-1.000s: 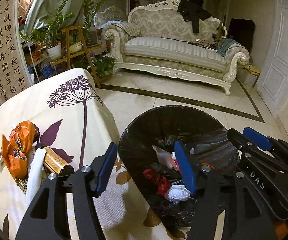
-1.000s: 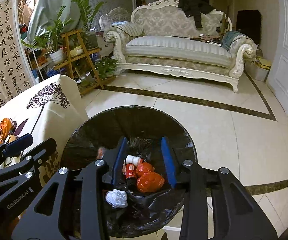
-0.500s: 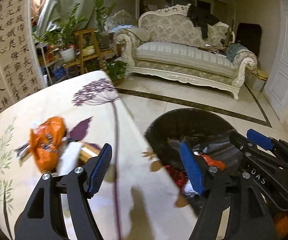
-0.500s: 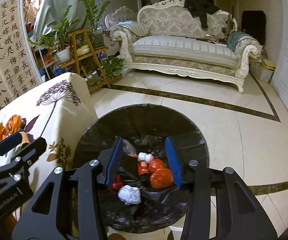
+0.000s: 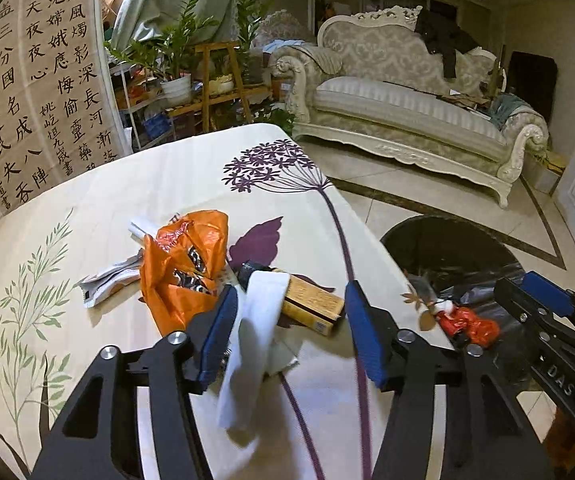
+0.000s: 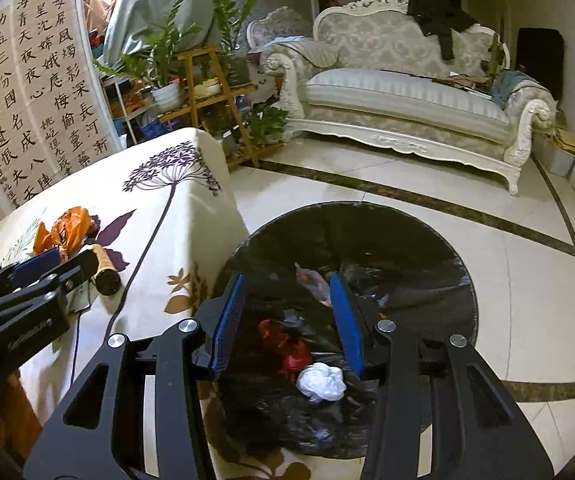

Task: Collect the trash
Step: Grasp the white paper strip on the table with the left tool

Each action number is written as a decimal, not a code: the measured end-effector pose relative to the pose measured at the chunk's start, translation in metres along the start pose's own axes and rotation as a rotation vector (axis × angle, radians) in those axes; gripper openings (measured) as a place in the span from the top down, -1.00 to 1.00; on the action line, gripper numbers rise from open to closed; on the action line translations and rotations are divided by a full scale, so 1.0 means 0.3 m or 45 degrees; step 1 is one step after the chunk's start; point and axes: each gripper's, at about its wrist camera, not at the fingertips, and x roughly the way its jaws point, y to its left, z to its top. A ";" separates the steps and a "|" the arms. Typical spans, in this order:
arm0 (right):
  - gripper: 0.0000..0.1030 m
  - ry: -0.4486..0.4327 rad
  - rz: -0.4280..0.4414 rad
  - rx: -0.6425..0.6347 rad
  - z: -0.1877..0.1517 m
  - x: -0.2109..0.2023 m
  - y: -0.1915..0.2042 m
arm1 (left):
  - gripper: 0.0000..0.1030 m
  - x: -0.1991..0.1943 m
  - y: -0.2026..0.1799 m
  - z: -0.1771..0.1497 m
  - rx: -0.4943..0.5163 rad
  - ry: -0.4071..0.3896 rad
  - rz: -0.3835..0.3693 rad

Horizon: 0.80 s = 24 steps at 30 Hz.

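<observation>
On the flowered tablecloth (image 5: 167,184) lies a heap of trash: an orange plastic bag (image 5: 183,268), a crumpled paper wrapper (image 5: 107,280), a gold bottle with a black cap (image 5: 311,304) on its side, and a white paper strip (image 5: 255,340). My left gripper (image 5: 291,336) hovers over the strip and the bottle. Its jaws are closing, with both between the blue pads and neither pressed. My right gripper (image 6: 287,320) stands open and empty above the black-lined bin (image 6: 367,208), which holds a red wrapper (image 6: 287,344) and a white tissue ball (image 6: 321,380).
The bin stands on the tiled floor against the table's right side. A cream sofa (image 6: 407,100), a wooden plant stand (image 6: 207,92) and a calligraphy screen (image 6: 35,92) line the far side. The right gripper (image 5: 527,292) shows at the left wrist view's right edge.
My left gripper has swung left, from over the bin to over the heap on the table, and its jaws have narrowed. The right gripper stays over the bin, its jaws slightly wider.
</observation>
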 end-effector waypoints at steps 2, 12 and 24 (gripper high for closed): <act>0.16 0.004 0.004 -0.004 -0.001 0.002 0.007 | 0.07 0.014 0.006 -0.003 0.002 0.017 -0.002; 0.16 0.013 0.017 0.000 -0.003 0.015 0.016 | 0.23 0.018 0.063 -0.011 -0.043 0.039 -0.051; 0.16 0.021 0.037 0.002 -0.009 0.019 0.030 | 0.36 0.012 0.086 -0.011 -0.045 0.058 -0.054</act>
